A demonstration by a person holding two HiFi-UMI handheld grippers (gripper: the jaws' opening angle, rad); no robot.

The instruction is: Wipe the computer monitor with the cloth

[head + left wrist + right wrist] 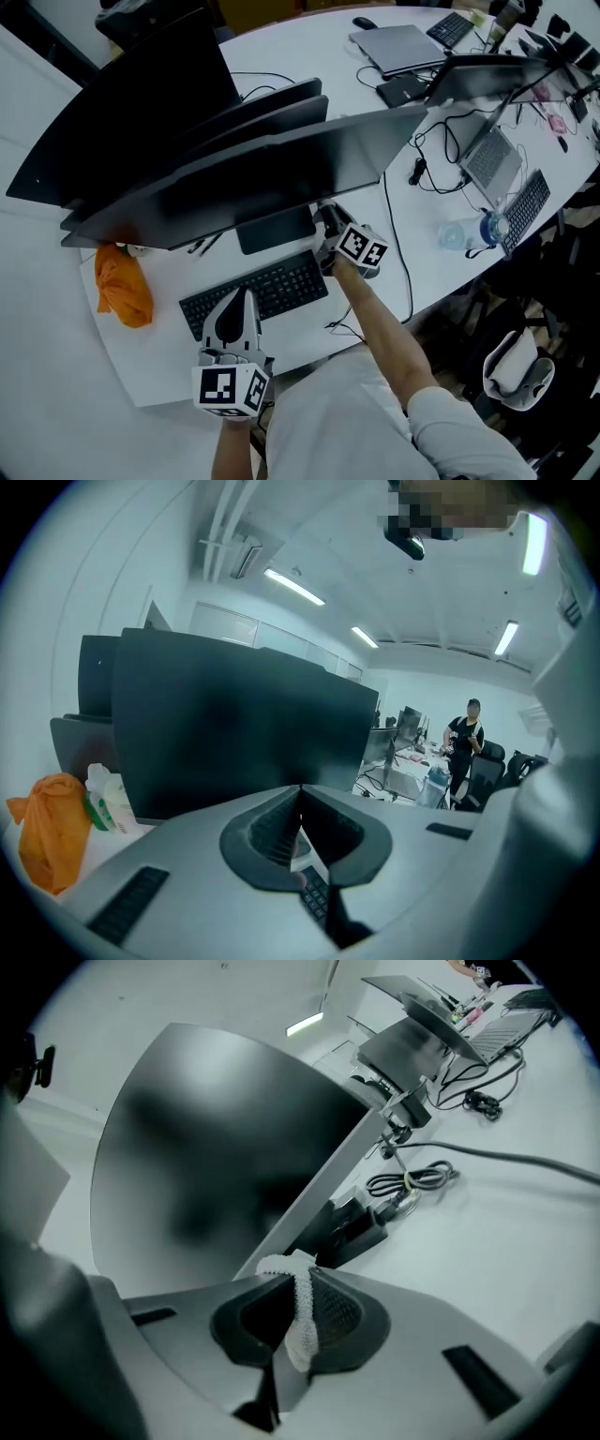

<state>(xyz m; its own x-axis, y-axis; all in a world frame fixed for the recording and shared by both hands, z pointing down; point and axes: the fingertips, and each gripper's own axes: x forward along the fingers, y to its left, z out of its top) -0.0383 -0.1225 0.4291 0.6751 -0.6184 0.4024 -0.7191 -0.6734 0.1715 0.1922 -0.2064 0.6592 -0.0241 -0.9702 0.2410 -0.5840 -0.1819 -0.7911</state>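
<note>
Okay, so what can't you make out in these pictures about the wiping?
Head view: the monitor overhangs the tips of the right gripper, hiding the white cloth there.
Right gripper view: only a strip of the white cloth shows between the shut jaws; whether it touches the monitor cannot be told.
Both gripper views: the monitor is dark and blurred, so any dirt cannot be seen.

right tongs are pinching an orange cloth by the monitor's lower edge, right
Not quite. The cloth pinched in the right tongs by the lower edge of the monitor is white, not orange. The right gripper view shows it.
</note>
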